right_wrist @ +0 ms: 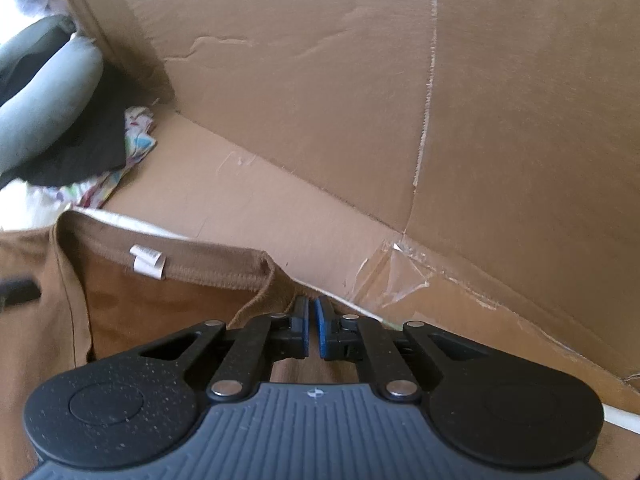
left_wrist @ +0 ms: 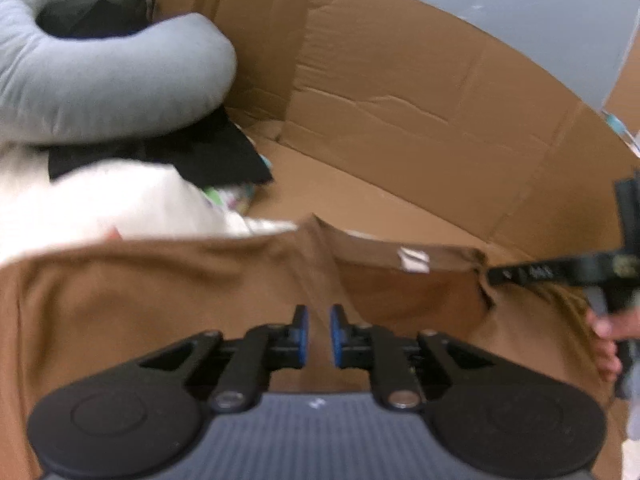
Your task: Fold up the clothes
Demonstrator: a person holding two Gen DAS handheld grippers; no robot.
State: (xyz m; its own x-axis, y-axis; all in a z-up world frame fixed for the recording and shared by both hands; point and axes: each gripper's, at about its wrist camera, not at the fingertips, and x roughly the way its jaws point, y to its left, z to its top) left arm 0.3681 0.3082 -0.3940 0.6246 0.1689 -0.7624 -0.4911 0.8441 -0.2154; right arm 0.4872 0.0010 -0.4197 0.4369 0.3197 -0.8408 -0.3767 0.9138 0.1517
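Between your left gripper's jaws runs a ridge of the brown garment — they stand nearly closed on it, pinching a raised fold near the neckline. Your right gripper has its jaws almost touching too, clamped on the garment's edge just right of the collar, where the hem curls up between them. The cloth hangs stretched between the two grips, sagging toward you below the jaws.

Just beyond the right jaws and to their left, the collar band shows its inside face with the white label turned up. Past that lies the cardboard floor, bare ahead of both grippers. Farther off, left of the left jaws, a heap sits — a white cloth, a black piece, a printed fabric, and a grey cushion on top. The cardboard wall stands behind everything.

You look to be carrying the garment by its neck end, either to spread it flat or to bring one part over another; the pictures don't settle which. Either way, keep both grips level and the cloth taut, clear of the heap.
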